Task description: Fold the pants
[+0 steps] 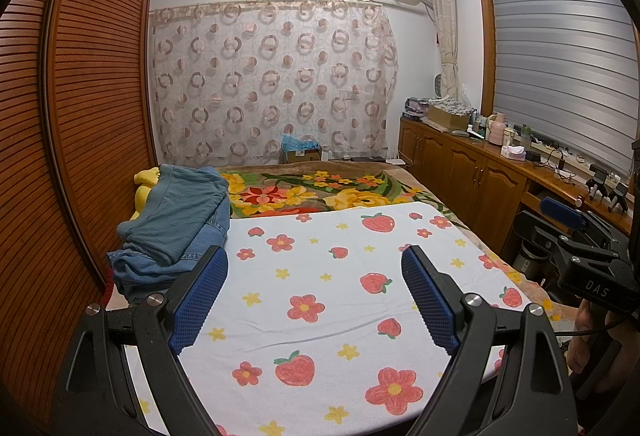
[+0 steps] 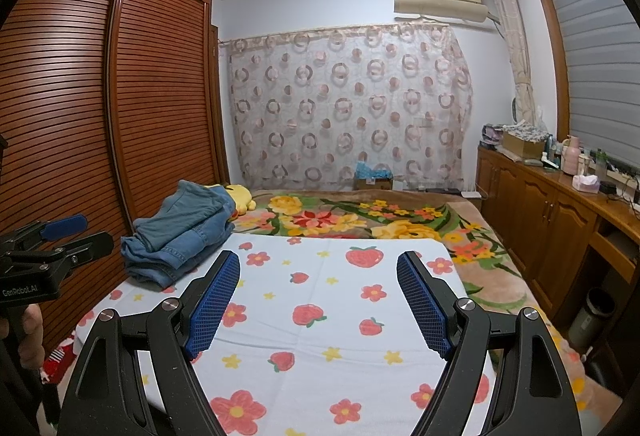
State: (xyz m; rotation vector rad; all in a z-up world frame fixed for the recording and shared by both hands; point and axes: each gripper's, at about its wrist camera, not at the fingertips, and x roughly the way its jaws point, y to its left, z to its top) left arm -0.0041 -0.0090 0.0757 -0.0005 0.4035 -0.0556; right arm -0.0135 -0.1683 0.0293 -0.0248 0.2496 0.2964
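Note:
A pile of pants lies at the left edge of the bed: teal-grey pants (image 1: 176, 208) on top of blue jeans (image 1: 160, 264). The pile also shows in the right wrist view (image 2: 180, 232). My left gripper (image 1: 316, 264) is open and empty, held above the white strawberry-print sheet (image 1: 320, 316), right of the pile. My right gripper (image 2: 318, 268) is open and empty above the same sheet (image 2: 320, 336). The right gripper also shows at the right edge of the left wrist view (image 1: 568, 224), and the left gripper at the left edge of the right wrist view (image 2: 68, 232).
A yellow plush toy (image 2: 240, 196) lies behind the pile. A flowered blanket (image 1: 320, 192) covers the far half of the bed. A slatted wooden wardrobe (image 1: 80, 116) stands on the left. A wooden cabinet (image 1: 480, 172) with clutter runs along the right. A dark bin (image 2: 592, 316) stands beside the bed.

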